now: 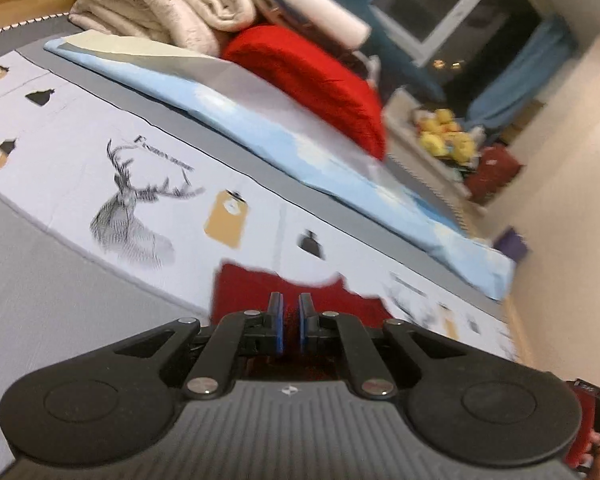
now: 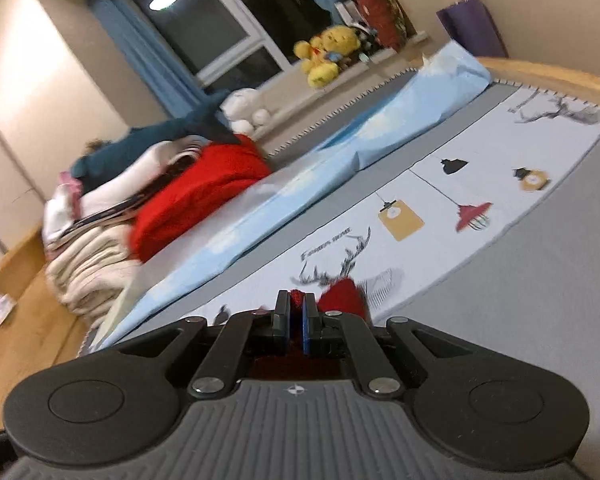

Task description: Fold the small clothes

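Although both views are blurred, each pair of tongs seems to pinch the same red cloth (image 1: 300, 296). The left tongs (image 1: 291, 316), low in the middle of their frame, stand narrow, a slim gap between the blue pads (image 1: 278, 328), with red fabric showing in that gap and spreading just beyond the tips. The right tongs (image 2: 296, 312) are nearly closed, a red knit edge caught between the pads (image 2: 306, 328), and more of the cloth bulges just right of the tips.

Judging by this, the step in hand is carrying a gripped edge of the cloth to make a fold; both ends seem lifted or dragged over the printed sheet (image 1: 100, 160). The next move calls for bringing the held edge down flat onto the rest of the cloth, keeping both grips level so the fold lands straight, then loosening the pads. How much of the cloth lies under the tongs is hidden by their bodies.

Outward, the sheet with its deer print fills the middle of the left view. Beyond it a pale blue mat (image 1: 300, 136) runs diagonally, and a red pillow (image 1: 320, 76) with folded cream blankets (image 1: 160, 4) sits at upper left to centre. A window (image 2: 204, 28) fills the upper part of the right view.
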Tool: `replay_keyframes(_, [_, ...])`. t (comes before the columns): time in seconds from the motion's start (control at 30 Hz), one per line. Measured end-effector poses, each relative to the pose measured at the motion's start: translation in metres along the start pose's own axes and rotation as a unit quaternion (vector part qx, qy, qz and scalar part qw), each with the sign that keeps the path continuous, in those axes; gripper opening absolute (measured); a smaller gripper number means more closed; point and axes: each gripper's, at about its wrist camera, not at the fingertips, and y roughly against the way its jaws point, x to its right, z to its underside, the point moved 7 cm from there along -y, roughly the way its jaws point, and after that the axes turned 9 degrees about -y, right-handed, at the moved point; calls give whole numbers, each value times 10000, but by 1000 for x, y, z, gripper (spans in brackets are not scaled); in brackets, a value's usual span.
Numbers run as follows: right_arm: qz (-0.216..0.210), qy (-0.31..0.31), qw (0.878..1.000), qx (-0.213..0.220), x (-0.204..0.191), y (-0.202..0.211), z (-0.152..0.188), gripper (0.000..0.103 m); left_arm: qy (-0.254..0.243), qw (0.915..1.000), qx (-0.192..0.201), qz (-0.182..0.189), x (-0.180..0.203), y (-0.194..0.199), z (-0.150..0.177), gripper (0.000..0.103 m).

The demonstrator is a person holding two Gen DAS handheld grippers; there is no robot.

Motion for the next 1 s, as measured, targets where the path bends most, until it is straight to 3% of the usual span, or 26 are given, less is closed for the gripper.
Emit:
replay_keyframes(0.1, [522, -28, 9986, -86, 1, -71, -12, 6, 122, 9983, -246, -524, -20, -48, -8, 7])
replay_keyframes(0.17, [839, -51, 9963, -162, 10, -103, -8, 12, 190, 9981, -131, -580, -28, -54, -4, 9])
replay_keyframes(0.27, [1082, 19, 9935, -365, 24, -120, 13, 17, 71, 9971, -512, -560, -24, -69, 9, 18])
replay_keyframes(0.33, [1247, 252, 9903, -558, 29, -130, 24, 30, -276, 9955, -703, -572, -20, -83, 12, 32])
replay_keyframes(0.4, [1403, 447, 9870, -639, 35, -136, 28, 33, -413, 9930, -836, -723, -28, -95, 17, 38])
replay_keyframes(0.5, [1649, 541, 9820, -741, 52, -143, 34, 44, 116, 9894, -1252, -727, -46, -107, 38, 38])
replay_keyframes(0.57, [1667, 557, 9797, -961, 63, -150, 40, 48, 439, 9861, -1497, -567, -53, -111, 49, 40])
replay_keyframes(0.63, [1683, 533, 9771, -1189, 72, -158, 48, 50, 458, 9829, -1695, -547, -57, -115, 58, 45])
replay_keyframes(0.73, [1671, 332, 9745, -1463, 85, -166, 58, 53, 712, 9807, -1760, -469, -64, -117, 63, 47])
replay_keyframes(0.8, [1645, 152, 9745, -1517, 91, -168, 62, 55, 889, 9797, -1767, -316, -64, -117, 62, 46])
replay_keyframes(0.9, [1610, -61, 9749, -1536, 95, -169, 61, 56, 873, 9795, -1742, -509, -64, -117, 61, 46])
replay_keyframes(1.0, [1605, -90, 9750, -1533, 95, -168, 60, 56, 907, 9786, -1786, -476, -63, -119, 63, 47])
